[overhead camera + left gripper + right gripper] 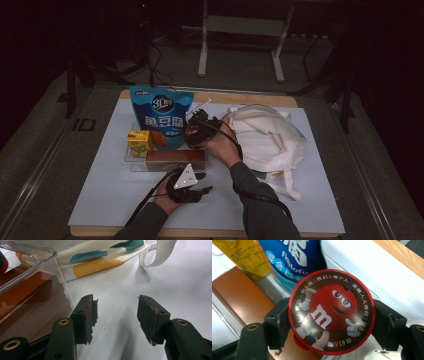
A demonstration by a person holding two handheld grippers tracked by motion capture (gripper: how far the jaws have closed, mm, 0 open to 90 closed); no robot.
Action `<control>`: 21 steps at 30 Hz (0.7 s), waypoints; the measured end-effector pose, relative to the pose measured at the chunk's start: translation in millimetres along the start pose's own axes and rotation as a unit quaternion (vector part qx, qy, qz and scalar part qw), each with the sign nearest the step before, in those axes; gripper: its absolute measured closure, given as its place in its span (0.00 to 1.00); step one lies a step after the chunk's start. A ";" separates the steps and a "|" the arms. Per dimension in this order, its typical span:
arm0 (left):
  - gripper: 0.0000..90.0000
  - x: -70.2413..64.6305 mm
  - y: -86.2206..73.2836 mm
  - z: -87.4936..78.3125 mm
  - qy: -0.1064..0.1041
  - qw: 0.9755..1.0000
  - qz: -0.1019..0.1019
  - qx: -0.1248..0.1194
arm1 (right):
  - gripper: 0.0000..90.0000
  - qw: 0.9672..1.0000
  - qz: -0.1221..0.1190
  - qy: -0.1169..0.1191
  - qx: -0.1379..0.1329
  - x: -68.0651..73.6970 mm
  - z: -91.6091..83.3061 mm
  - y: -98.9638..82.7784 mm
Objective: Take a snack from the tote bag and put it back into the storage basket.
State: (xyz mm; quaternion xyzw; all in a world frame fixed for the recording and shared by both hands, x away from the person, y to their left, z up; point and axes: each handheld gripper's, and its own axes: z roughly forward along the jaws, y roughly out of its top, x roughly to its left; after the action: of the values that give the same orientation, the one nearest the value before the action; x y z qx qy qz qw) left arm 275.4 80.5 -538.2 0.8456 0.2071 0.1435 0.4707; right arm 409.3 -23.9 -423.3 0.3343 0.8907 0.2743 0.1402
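Step in hand, by look of it: right gripper [331,322] clamps round brown-and-red candy tin [331,312] by its sides, jaws closed on it, tin held over clear plastic bin [37,258], beside cream fabric tote bag [265,140].

Left gripper [116,317] rests on white table mat [110,190] near bin's front corner, jaws about half open, nothing between them.

Bin holds blue fish-tofu snack pouch [161,117], yellow drink carton [139,142], brown rectangular box [175,159].

Next move likely: carry tin to bag; needs bag mouth opened, firm side grip kept.
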 end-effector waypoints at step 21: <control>0.53 0.2 0.0 0.0 0.000 1.000 0.000 0.001 | 0.28 0.999 0.009 -0.001 0.036 0.1 13.8 -6.3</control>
State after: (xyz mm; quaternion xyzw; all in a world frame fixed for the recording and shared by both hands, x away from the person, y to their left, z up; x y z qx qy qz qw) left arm 275.5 80.5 -538.2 0.8459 0.2070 0.1433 0.4701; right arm 412.0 -22.3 -438.1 0.3474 0.8968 0.2430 0.1265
